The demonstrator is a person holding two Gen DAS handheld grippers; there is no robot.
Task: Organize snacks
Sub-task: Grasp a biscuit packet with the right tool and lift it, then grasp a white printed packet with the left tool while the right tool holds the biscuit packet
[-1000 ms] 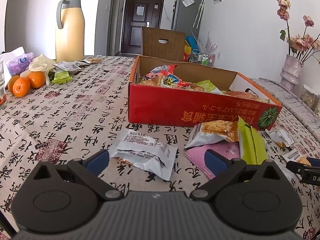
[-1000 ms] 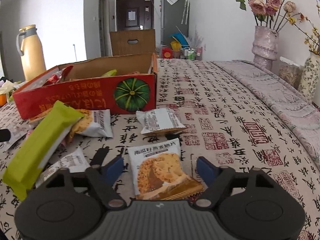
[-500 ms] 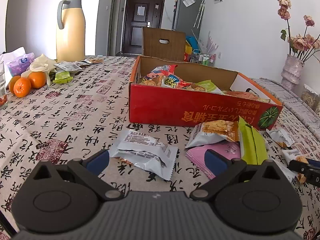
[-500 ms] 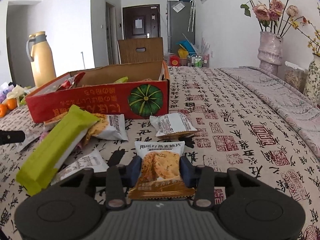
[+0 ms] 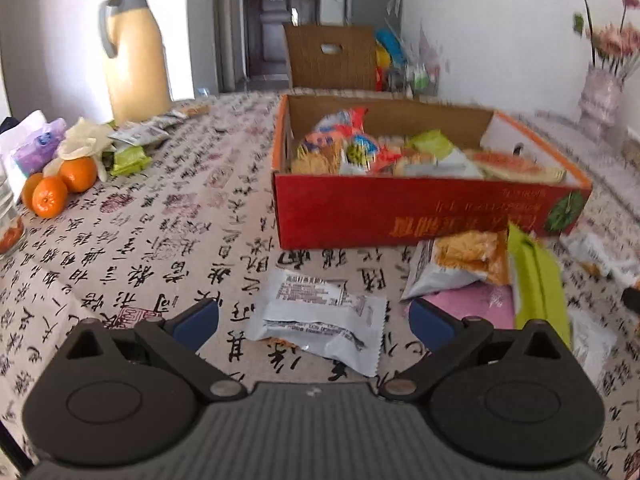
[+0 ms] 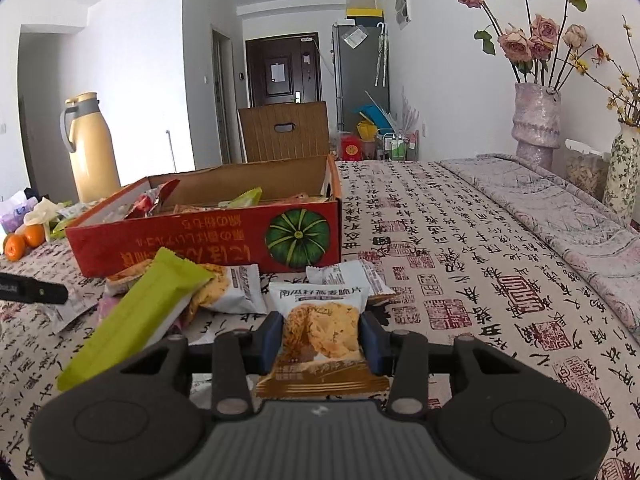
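Observation:
My right gripper (image 6: 322, 338) is shut on a white and gold cracker packet (image 6: 320, 330), held clear of the tablecloth. Ahead of it stands the red cardboard box (image 6: 208, 246) with several snacks inside. A green bar (image 6: 140, 316) and two white packets (image 6: 236, 292) lie in front of the box. In the left wrist view my left gripper (image 5: 314, 318) is open above a silver-white packet (image 5: 320, 314) lying on the cloth. The same red box (image 5: 400, 216) stands beyond it, with an orange-print packet (image 5: 460, 260), a pink packet (image 5: 476, 304) and the green bar (image 5: 538, 280) to the right.
A tall yellow thermos (image 5: 134, 52) stands at the far left with oranges (image 5: 60, 186) and small wrappers beside it. Flower vases (image 6: 536, 124) line the right side by a folded grey cloth (image 6: 580, 216). A wooden chair back (image 6: 284, 132) rises behind the box.
My right gripper closed on the cracker packet and raised it off the cloth. My left gripper rose slightly and tipped down, still open over the silver-white packet.

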